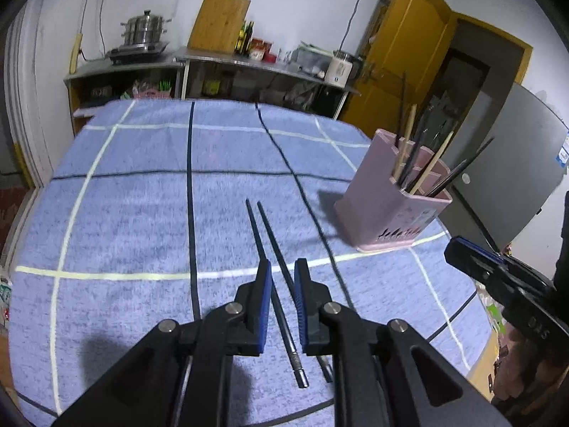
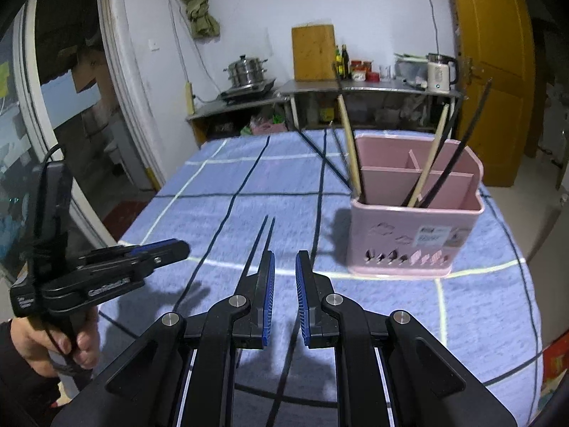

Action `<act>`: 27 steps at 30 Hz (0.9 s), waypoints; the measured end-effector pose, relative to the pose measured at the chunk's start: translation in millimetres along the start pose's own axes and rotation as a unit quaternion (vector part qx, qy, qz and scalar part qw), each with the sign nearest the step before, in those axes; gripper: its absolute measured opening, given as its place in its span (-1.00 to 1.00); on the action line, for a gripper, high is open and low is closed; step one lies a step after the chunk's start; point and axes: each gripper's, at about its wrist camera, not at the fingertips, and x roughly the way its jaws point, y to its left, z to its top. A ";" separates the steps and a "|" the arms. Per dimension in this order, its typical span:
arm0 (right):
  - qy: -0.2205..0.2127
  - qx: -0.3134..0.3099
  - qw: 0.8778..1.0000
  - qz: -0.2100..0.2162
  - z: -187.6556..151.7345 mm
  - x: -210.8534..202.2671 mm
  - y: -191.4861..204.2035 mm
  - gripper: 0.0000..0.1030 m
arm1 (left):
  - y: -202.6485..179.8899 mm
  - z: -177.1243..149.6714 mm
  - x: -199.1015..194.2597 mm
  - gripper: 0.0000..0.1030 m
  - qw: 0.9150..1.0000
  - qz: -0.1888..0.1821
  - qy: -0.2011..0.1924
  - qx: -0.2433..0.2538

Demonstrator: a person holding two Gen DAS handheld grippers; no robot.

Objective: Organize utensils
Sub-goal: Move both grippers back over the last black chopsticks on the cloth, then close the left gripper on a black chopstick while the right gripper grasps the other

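Observation:
Two dark chopsticks (image 1: 274,259) lie side by side on the blue checked towel (image 1: 142,213). My left gripper (image 1: 282,267) is open just above them, its blue pads on either side of one stick. They also show in the right wrist view (image 2: 261,238). A pink utensil holder (image 1: 391,206) stands to the right with several dark and wooden chopsticks upright in it; it also shows in the right wrist view (image 2: 416,213). My right gripper (image 2: 284,259) is open and empty, hovering over the towel left of the holder. The left gripper (image 2: 177,247) appears at the left there.
The towel-covered table (image 2: 462,320) drops off at its right and near edges. Behind it stand metal shelves (image 1: 213,64) with a steamer pot (image 1: 144,30), bottles, a kettle and a wooden board. A yellow door (image 1: 409,53) is at the back right.

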 end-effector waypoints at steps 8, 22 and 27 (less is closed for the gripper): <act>0.023 0.003 1.000 0.004 -6.7 20.7 -1.9 -0.76 | 12.0 -1.0 48.7 -0.73 0.999 0.009 0.035 -0.018; 0.047 0.008 0.999 0.011 -11.8 44.4 -9.3 -0.76 | 12.8 2.0 98.6 -0.73 0.997 0.029 0.073 -0.016; 0.052 0.013 0.998 0.013 -14.0 49.4 -10.8 -0.76 | 12.3 1.3 104.7 -0.72 0.997 0.030 0.076 -0.009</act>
